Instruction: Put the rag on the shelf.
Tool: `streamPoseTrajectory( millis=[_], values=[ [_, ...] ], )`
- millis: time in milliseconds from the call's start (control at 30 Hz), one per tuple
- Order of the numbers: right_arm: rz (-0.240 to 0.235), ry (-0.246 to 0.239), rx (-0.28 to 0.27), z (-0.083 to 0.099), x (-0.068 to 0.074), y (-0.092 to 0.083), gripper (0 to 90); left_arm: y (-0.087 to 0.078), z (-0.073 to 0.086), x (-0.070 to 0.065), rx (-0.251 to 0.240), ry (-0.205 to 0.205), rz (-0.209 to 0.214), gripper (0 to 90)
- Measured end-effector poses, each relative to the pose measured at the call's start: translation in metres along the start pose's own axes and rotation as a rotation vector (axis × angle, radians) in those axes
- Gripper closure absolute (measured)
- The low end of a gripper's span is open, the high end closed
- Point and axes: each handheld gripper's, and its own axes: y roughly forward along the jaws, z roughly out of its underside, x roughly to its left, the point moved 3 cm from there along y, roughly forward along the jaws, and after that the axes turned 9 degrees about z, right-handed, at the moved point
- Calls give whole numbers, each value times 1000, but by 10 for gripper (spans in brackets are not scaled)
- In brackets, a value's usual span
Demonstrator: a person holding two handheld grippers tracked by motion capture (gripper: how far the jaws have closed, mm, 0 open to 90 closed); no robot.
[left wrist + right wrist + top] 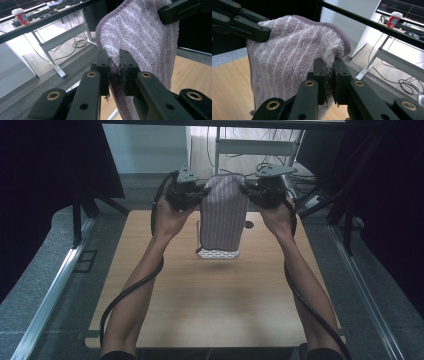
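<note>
High view shows the towel (224, 215) hanging above the far half of the table (200, 315), pinched at its 2 upper corners by the left gripper (200, 191) and the right gripper (248, 190), its bottom edge just clear of the wood. Both claws are clamped on the towel's thick pile. I judge the main risk is a corner slipping free: each bite takes only the fluffy edge, so pulling the corners apart could tug it loose. Left gripper view shows a red cup (21, 15) on a desk beyond the towel; high view gives the towel's full hang instead.
</note>
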Motion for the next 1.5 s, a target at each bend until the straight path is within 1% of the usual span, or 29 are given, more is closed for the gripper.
streamPoseTrajectory(
  millis=[100,133,200,333,433,533,567,600,633,700,733,767,867,967,1133,1200,1233,1267,1367,1433,1500],
  values=[
    [9,3,-1,-6,-4,7,823,4,-4,8,2,-14,-14,795],
    [12,4,0,-8,-5,9,823,6,-5,10,-4,-27,-19,795],
    [19,2,2,-12,-7,15,822,9,-5,16,-6,-37,-25,795],
    [28,-2,7,-17,-11,26,818,18,-5,28,-2,-75,-45,792],
    [34,5,15,-18,-14,35,816,26,-5,37,-8,-102,-63,789],
    [25,42,27,-15,-19,48,814,36,-1,43,2,-115,-91,787],
    [21,67,30,-12,-21,53,814,39,0,44,6,-119,-93,787],
    [21,78,35,-11,-22,56,814,43,2,47,9,-128,-95,786],
    [21,94,42,-7,-24,62,815,47,4,48,17,-134,-98,786],
    [20,108,56,-2,-27,71,815,55,9,51,30,-139,-106,785],
    [21,110,63,0,-27,74,816,61,14,53,49,-141,-114,783],
    [25,112,78,5,-28,81,816,64,17,54,60,-139,-120,782],
    [22,113,100,13,-26,92,818,75,27,57,104,-135,-141,779],
    [23,97,128,22,-23,102,818,85,37,59,156,-117,-165,776],
    [22,85,180,39,-17,117,815,96,51,60,211,-116,-167,768],
    [20,88,201,45,-16,121,803,101,57,60,225,-129,-155,759],
    [18,88,207,48,-15,122,789,102,60,60,233,-140,-150,737],
    [14,90,212,51,-15,123,761,104,63,60,236,-161,-141,693],
    [-3,108,228,57,-14,126,663,103,66,62,203,-214,-107,539],
    [-17,119,233,60,-13,127,602,102,66,62,192,-223,-96,464],
    [-26,123,235,61,-12,127,565,101,66,61,193,-224,-93,415]
  ],
)
